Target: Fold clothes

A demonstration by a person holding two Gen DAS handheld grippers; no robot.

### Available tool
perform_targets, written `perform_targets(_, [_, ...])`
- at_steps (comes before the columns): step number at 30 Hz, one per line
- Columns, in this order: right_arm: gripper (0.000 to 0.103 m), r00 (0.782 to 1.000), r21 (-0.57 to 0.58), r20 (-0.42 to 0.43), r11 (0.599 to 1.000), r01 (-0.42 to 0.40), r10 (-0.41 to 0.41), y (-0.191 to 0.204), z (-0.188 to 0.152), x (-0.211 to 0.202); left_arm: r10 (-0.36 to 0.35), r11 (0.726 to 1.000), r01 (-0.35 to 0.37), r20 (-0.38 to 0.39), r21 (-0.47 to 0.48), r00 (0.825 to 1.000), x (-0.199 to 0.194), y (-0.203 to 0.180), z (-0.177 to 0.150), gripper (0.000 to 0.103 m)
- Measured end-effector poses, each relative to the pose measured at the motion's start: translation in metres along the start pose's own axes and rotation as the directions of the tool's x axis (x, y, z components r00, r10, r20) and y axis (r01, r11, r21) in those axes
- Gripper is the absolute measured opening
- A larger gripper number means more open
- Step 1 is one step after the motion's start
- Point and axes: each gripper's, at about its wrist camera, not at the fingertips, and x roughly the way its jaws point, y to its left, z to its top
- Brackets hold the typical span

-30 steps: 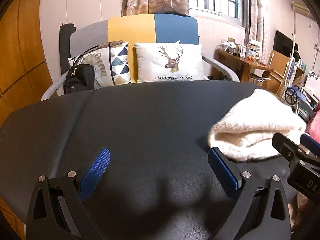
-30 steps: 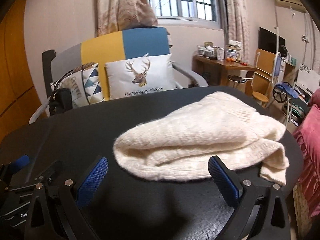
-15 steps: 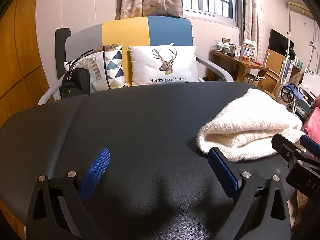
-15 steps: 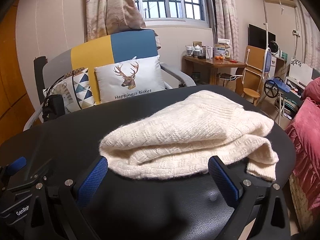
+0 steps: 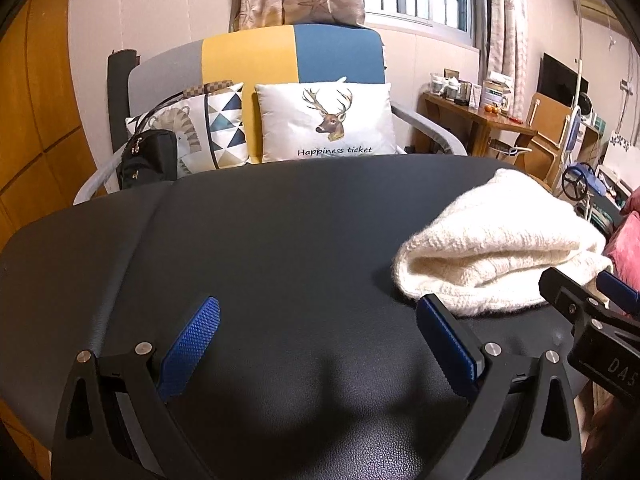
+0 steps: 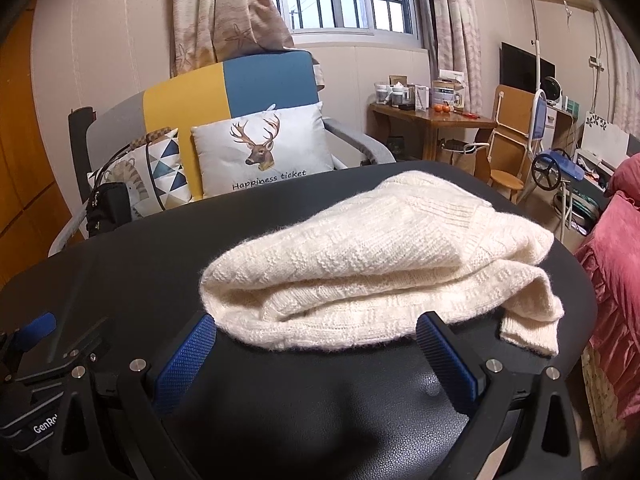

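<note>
Sweater (image 5: 500, 248), a cream knit, is lying folded in stacked layers on the black counter (image 5: 280, 240). In the left wrist view it is sitting well off to the right of the left gripper (image 5: 318, 334), beyond the right-hand blue pad, with its rounded folded end pointing toward the counter's middle. The left fingers (image 5: 192, 344) are standing spread wide and holding nothing, hovering over bare counter. The right gripper is showing at the right edge, its body bearing the partial letters "DAS". Behind the counter a sofa cushion (image 5: 326, 122) with a stag's head is reading "Happiness ticket".

In the right wrist view the sweater (image 6: 380, 256) is lying straight ahead of the right gripper (image 6: 316, 354), its long axis running across the view from left to right, its near folded edge sitting just beyond the tips. The right fingers (image 6: 184, 360) are also spread wide and gripping nothing; the bundle is wider than the gap between them. A ribbed cuff or hem (image 6: 528, 334) is poking out loose at the near right corner. The left gripper's body, at lower left, is showing "GenRo", cut off. The right hand is plainly the nearer one. This bundle could be finished or awaiting another fold; the loose cuff is the one untidy part.
</note>
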Motion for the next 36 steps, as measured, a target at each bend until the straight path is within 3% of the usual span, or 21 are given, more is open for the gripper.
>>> perform_targets(26, [0.103, 0.998, 0.052, -0.061, 0.998, -0.019, 0.023, -0.012, -0.010, 0.021, -0.001, 0.996, 0.005, -0.054, 0.084, 0.999, 0.014, -0.019, -0.006, 0.101])
perform_targets(36, [0.103, 0.998, 0.125, -0.058, 0.992, -0.002, 0.009, -0.038, -0.011, 0.021, -0.027, 0.982, 0.035, -0.047, 0.185, 0.999, 0.028, -0.056, 0.018, 0.101])
